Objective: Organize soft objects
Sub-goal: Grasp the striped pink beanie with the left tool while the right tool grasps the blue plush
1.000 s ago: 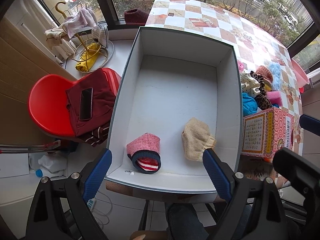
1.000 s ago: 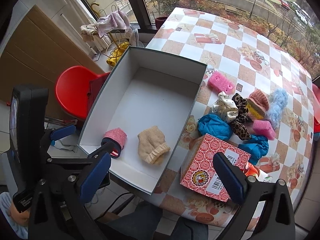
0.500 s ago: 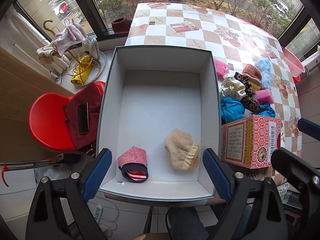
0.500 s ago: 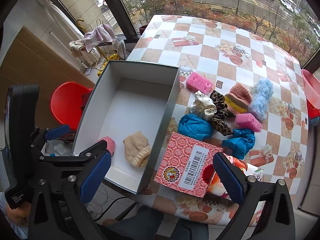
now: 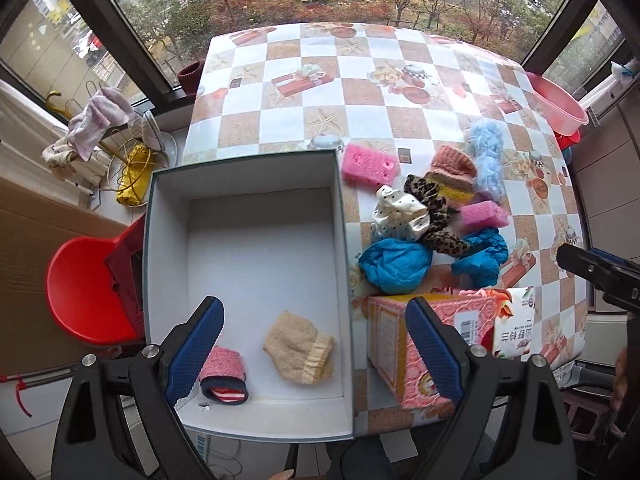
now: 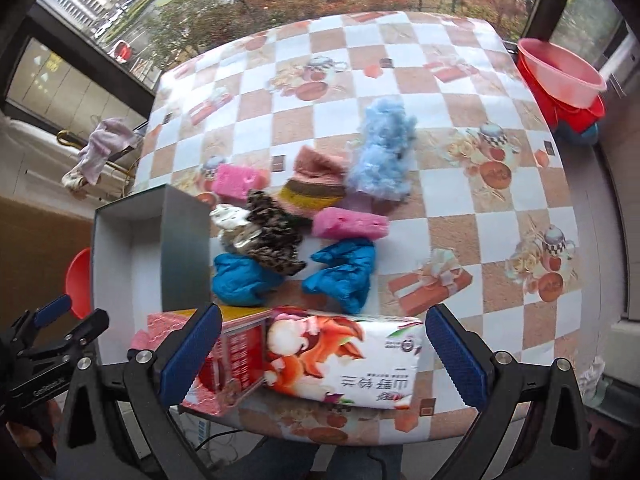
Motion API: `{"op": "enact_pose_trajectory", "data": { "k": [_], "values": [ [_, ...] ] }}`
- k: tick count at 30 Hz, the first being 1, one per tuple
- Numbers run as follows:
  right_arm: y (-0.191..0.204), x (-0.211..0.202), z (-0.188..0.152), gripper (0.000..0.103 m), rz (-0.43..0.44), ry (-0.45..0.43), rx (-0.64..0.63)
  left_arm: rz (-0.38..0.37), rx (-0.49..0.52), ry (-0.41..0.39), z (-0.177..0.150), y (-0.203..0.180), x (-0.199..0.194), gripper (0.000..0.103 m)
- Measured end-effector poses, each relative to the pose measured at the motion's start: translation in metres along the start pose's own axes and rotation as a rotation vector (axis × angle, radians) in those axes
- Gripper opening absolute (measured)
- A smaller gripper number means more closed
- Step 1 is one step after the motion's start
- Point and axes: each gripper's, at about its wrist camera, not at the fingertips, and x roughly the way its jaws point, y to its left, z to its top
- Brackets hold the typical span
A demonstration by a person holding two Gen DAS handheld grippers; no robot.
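A white open box (image 5: 256, 240) holds a pink knit piece (image 5: 222, 374) and a beige knit piece (image 5: 300, 346) near its front wall. Right of it on the checkered table lies a pile: pink sponges (image 6: 350, 223), blue crumpled pieces (image 6: 344, 272), a leopard scrunchie (image 6: 272, 236), a white dotted scrunchie (image 5: 400, 210), a pink-and-yellow knit hat (image 6: 316, 184) and light blue fluff (image 6: 384, 156). My left gripper (image 5: 314, 354) is open and empty above the box's front. My right gripper (image 6: 322, 354) is open and empty above a tissue pack (image 6: 344, 360).
A red-pink carton (image 5: 400, 356) stands by the box's right front corner, beside the tissue pack. A red chair (image 5: 84, 284) is left of the box. Pink and red basins (image 6: 560, 76) sit at the table's far right edge. The far tabletop (image 5: 360, 80) is bare.
Both grippers have pulled back and swung right: the box has slid left in both views and the pile is now central in the right wrist view. Both stay open.
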Motion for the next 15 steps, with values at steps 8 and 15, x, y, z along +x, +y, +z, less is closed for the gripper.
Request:
{"op": "enact_pose_trajectory", "data": {
  "k": [8,15],
  "values": [
    [-0.054,0.057,0.059,0.103,-0.020,0.072,0.092,0.011,0.047,0.012,0.049,-0.055,0.016,0.094],
    [-0.067,0.122,0.126,0.103,-0.062,0.070,0.135,0.064,0.074,0.056,0.088,-0.097,0.051,0.094]
  ]
}}
